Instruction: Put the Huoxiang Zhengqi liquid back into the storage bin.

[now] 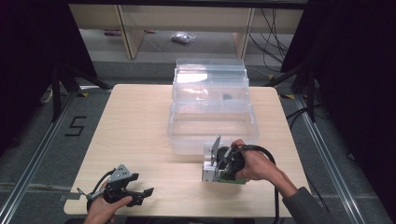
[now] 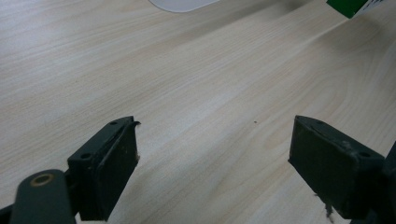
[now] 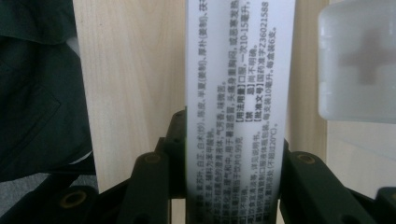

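R gripper (image 3: 224, 186) clamped on box (image 3: 240, 93)

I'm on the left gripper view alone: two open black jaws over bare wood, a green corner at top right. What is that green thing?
Observer: It is the edge of a white and green box that the right gripper grips near the table's front edge, as the high view shows.
Operator: Is the grip firm?
Observer: In the right gripper view the jaws press both sides of the box, whose white face carries small printed text.
Operator: Anything beyond it?
Observer: A clear plastic storage bin, lid raised, stands at the table's far middle, just behind the box.
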Demonstrator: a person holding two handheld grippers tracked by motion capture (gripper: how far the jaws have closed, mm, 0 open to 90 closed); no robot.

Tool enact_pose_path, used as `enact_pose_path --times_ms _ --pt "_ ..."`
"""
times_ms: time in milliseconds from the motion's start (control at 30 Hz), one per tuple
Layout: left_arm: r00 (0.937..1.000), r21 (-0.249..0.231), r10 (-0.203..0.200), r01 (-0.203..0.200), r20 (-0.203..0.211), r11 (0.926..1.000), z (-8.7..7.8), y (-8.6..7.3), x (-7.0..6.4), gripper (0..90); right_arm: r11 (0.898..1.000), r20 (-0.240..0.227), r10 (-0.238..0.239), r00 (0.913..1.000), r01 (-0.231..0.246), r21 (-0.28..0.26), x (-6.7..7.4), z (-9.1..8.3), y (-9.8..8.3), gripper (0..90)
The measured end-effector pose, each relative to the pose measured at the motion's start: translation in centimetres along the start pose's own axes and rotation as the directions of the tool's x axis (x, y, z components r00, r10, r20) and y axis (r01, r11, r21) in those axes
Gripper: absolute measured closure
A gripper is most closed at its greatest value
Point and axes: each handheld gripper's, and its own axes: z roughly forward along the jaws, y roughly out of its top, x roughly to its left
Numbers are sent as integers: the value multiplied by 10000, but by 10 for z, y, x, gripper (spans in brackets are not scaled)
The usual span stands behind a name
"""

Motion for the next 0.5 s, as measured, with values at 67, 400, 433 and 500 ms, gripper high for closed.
enact_pose_path --times_ms 67,400,433,500 --pt "10000 -5 -6 6 -2 10000 0 0 0 148 10000 -5 32 10000 -32 66 0 -2 0 651" --pt "10000 -42 -49 49 -13 10000 0 0 0 149 9983 320 -374 9988 388 -445 -9 -27 -2 650" --pt "10000 -18 -27 27 -25 10000 0 0 0 149 9974 388 -473 9981 493 -520 -10 -31 -2 651" --pt "10000 50 -9 9 -9 10000 0 0 0 149 9986 505 -236 9984 260 -456 -9 -38 -1 651"
